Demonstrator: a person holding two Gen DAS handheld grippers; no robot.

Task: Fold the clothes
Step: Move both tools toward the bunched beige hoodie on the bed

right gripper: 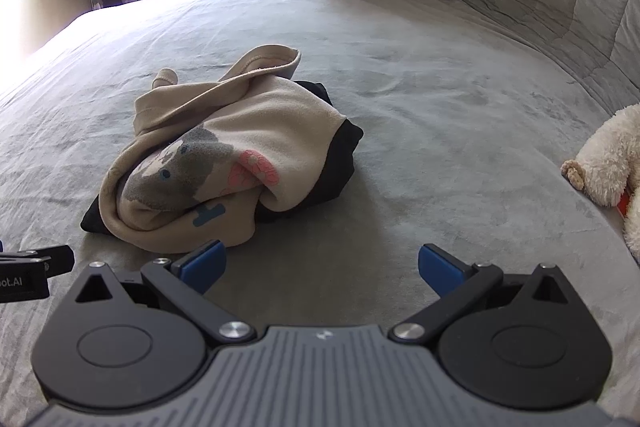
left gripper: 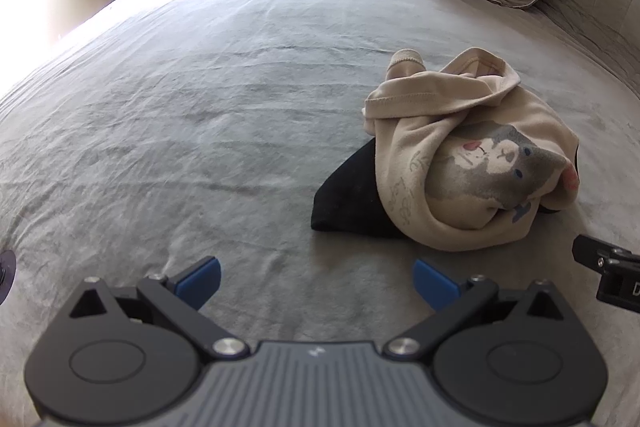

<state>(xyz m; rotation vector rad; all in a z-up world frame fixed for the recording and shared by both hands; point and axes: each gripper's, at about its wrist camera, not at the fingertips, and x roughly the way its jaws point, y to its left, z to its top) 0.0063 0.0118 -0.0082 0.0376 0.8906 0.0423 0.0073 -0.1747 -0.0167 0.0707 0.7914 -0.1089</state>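
Beige top (left gripper: 472, 163) crumpled over a black garment (left gripper: 348, 203) on the bed (left gripper: 200, 87).
Both hand-held grippers, left (left gripper: 316, 283) and right (right gripper: 322, 273), hang spread wide, empty, just short of it; soft, light, floppy fabric, probably best pinched at its hem.

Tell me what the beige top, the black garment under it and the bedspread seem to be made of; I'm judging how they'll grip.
Beige top: likely soft cotton-type knit, matte, with stitched hems, a ribbed cuff and a printed animal.
Black garment: dark matte cloth; weave too dark to tell.
Bedspread: grey, looks like short plush or velvet, given its brushed streaks and faint sheen.
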